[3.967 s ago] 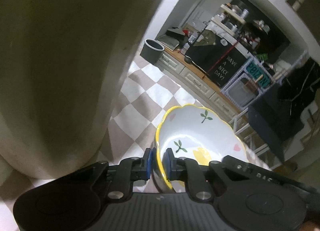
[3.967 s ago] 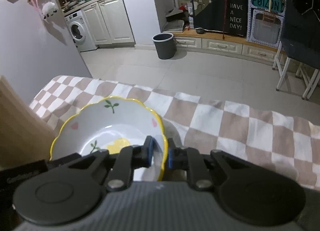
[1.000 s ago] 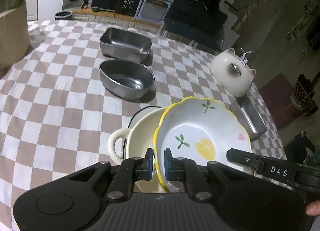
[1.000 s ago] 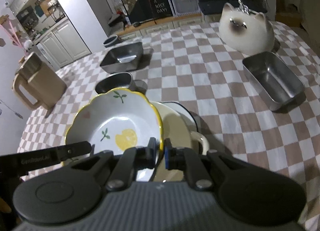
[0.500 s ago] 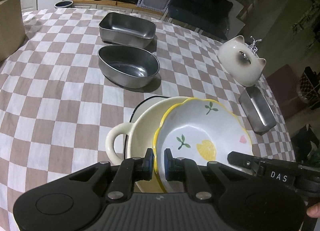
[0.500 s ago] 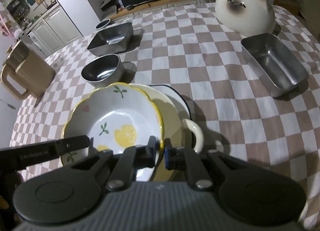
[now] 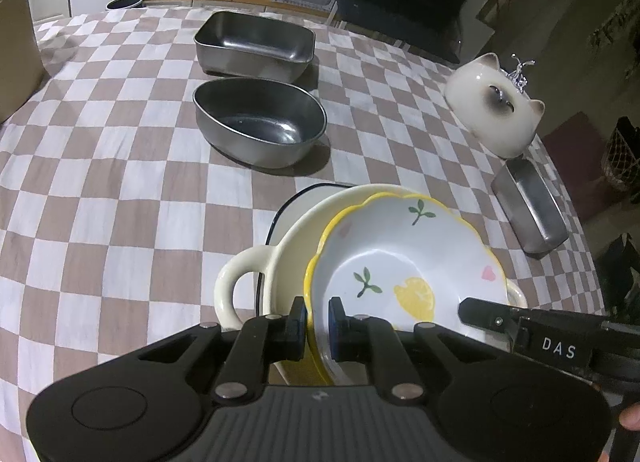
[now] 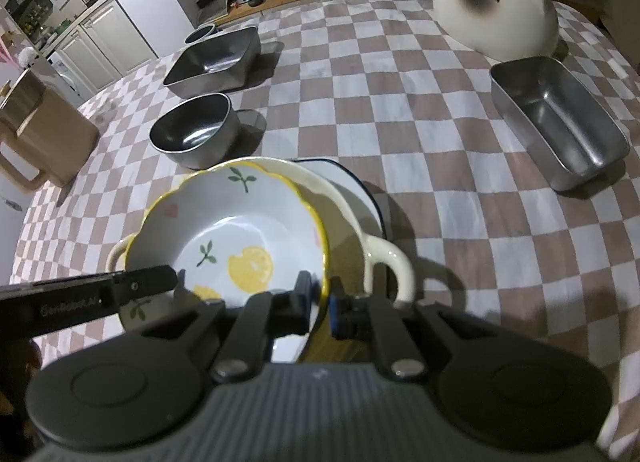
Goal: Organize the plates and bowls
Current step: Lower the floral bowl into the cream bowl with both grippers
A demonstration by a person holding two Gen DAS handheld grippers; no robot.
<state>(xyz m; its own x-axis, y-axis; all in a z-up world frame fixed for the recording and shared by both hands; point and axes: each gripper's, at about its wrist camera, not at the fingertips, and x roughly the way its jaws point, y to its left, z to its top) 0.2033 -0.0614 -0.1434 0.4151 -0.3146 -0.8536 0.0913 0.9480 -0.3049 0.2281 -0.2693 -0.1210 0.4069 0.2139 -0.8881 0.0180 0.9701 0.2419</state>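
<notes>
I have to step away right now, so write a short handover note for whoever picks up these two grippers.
Left gripper: shut on the near rim of the lemon-print bowl.
Right gripper: shut on the opposite rim of that bowl.
The bowl sits over the cream two-handled dish, which rests on a dark-rimmed plate.
The oval steel bowl and two steel trays stand apart on the checked cloth.
Done: bowl brought over the stack.
Left: settle it, release; steel pieces still scattered.

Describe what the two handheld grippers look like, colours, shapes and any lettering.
Both are matte black plastic. The left gripper and right gripper each have a ribbed grey base, two round discs, angled link arms with silver rivets, and blue pads on the fingers. The right one's side reads "DAS"; faint lettering on the left one's side is too blurred to read.
</notes>
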